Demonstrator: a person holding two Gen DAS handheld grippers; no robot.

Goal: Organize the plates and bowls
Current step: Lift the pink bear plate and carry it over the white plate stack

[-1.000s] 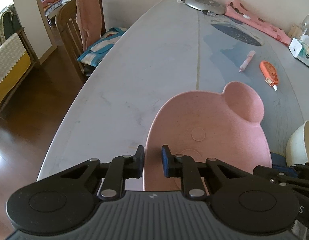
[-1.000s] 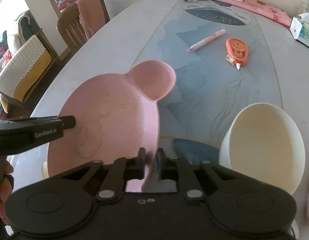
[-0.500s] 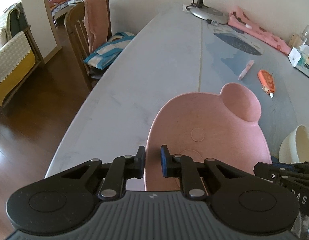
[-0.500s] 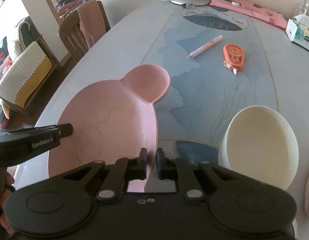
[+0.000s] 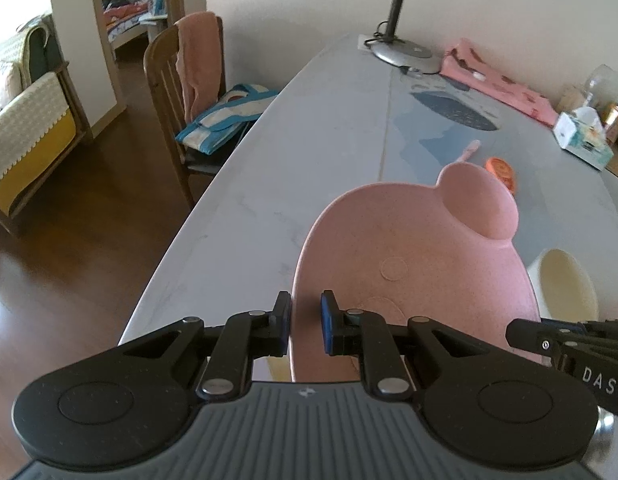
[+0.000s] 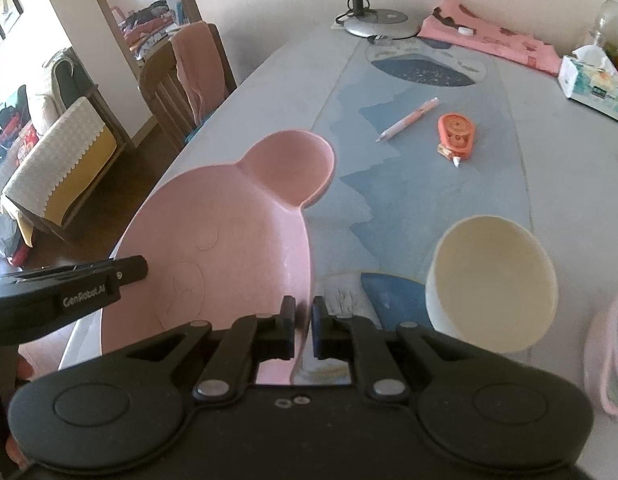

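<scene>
You had both sets of jaws pinching the near rim of the pink plate, left gripper and right gripper on opposite sides, probably to keep it level. It hung higher above the worktop than before; the cream bowl stayed put, near right.

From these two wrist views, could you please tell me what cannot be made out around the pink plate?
- Near rim of the pink plate: hidden by the left gripper body, left wrist view.
- Table under the plate: covered by it, both views.
- Pink object beside the cream bowl: cut by the right edge, blurred.
- Tissue box print: too small.
</scene>
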